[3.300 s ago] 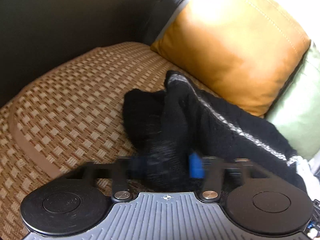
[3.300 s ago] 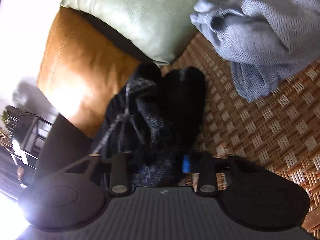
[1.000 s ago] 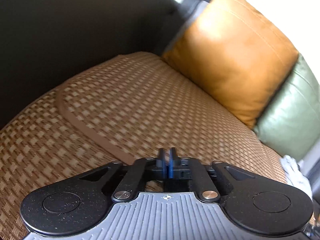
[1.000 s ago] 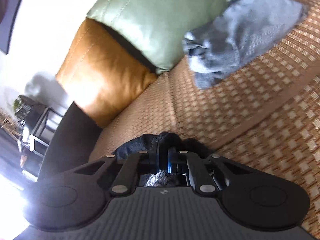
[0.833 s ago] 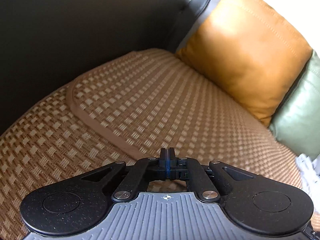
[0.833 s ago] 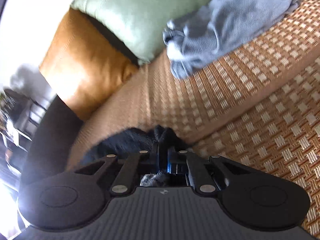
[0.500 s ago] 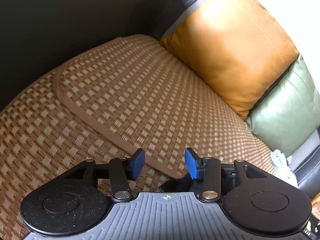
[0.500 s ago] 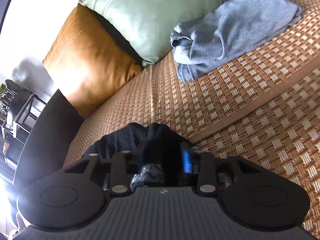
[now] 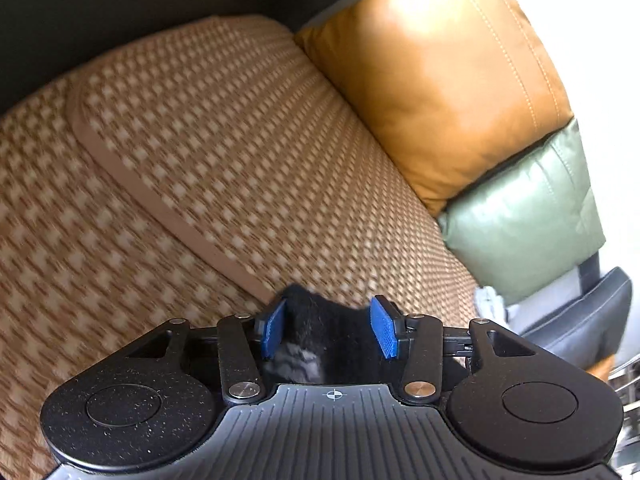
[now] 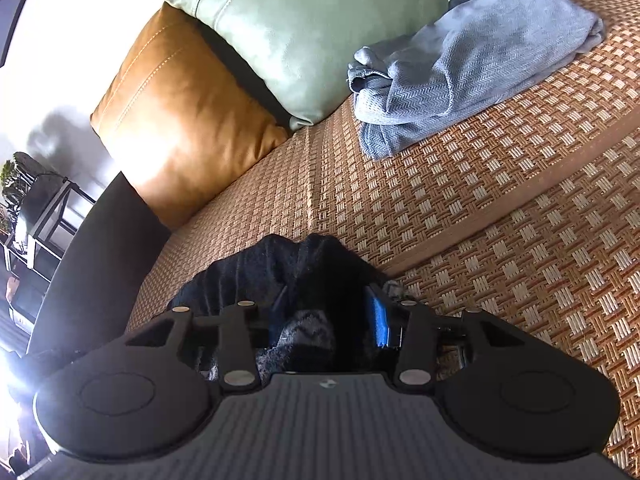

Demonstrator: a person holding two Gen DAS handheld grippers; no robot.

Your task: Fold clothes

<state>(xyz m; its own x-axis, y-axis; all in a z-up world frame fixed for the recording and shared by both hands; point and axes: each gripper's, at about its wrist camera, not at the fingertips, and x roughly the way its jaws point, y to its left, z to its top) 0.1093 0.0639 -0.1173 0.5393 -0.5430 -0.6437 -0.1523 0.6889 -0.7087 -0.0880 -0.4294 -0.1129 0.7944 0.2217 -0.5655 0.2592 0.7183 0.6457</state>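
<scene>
On a woven sofa mat [image 9: 224, 168], both grippers stand part-open with a black knit garment [image 10: 296, 276] bunched low between them, right under the cameras. The left gripper [image 9: 327, 332] shows its blue pads apart, dark cloth lying in the gap but not visibly pinched; the right gripper [image 10: 328, 316] is likewise apart, its jaws having just been opening, the garment heaped loosely between and spilling toward the dark armrest [image 10: 100, 248] on its left. The garment sits nearest both hands, almost touching the fingertips, so neither arm has a clear advantage; its long axis cannot be made out, since most of it is hidden beneath the gripper bodies. Judged from this, the release looks finished and the next move likely calls for finding an edge to re-grasp. Well apart, a grey-blue garment [image 10: 460, 64] lies crumpled against a green cushion [image 10: 304, 28], with a tan leather cushion [image 9: 436, 68] beside it. The open mat ahead offers room to spread the cloth, with nothing standing in the way.
</scene>
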